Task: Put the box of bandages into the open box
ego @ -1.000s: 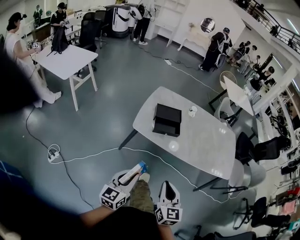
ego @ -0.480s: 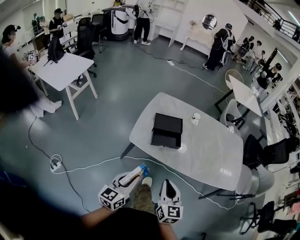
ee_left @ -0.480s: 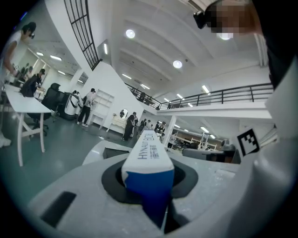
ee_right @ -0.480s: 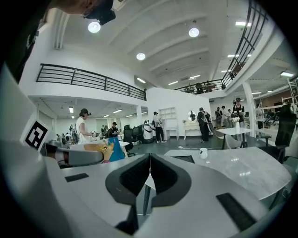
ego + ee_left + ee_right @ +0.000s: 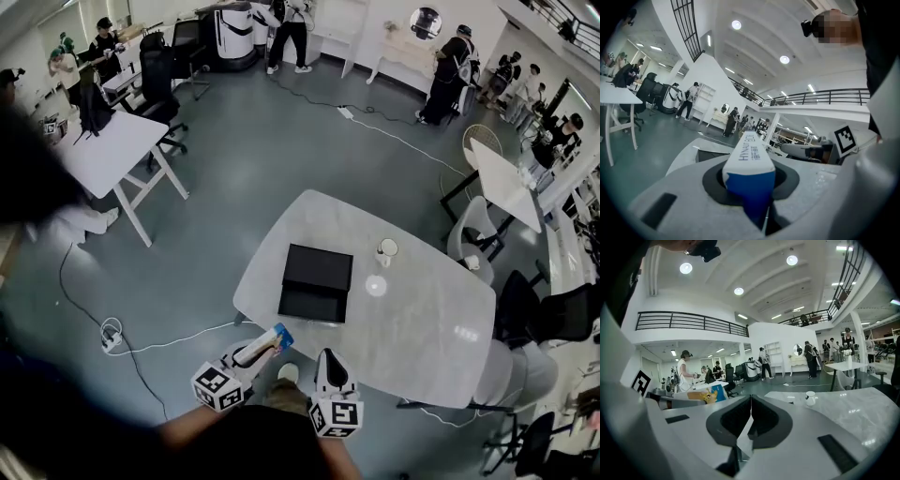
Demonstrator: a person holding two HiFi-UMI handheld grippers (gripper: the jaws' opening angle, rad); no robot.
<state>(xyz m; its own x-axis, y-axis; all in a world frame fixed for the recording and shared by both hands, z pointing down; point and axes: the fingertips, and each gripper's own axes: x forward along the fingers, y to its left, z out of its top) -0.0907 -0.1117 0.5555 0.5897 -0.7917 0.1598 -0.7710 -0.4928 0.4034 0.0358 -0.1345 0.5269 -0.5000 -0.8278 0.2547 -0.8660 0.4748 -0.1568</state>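
Note:
My left gripper point(image 5: 251, 354) is shut on the box of bandages point(image 5: 265, 344), a long white box with a blue end point(image 5: 750, 169) that sticks out between its jaws. It hangs off the near edge of the marble table point(image 5: 412, 328). The open black box point(image 5: 315, 282) lies on the table's near left part, its lid folded back, beyond and a little right of the bandage box. My right gripper point(image 5: 330, 367) is beside the left one, shut with nothing between its jaws point(image 5: 751, 420). The bandage box point(image 5: 707, 394) also shows at the left of the right gripper view.
A white cup point(image 5: 385, 250) stands on the table right of the black box. White cables point(image 5: 169, 339) trail over the grey floor. Another white table point(image 5: 98, 155) stands at the far left, and chairs point(image 5: 544, 309) stand at the right. Several people are at the back of the room.
The view has come closer to the marble table, so the black box now lies nearer both grippers. The left gripper keeps hold of the bandage box and the right stays shut.

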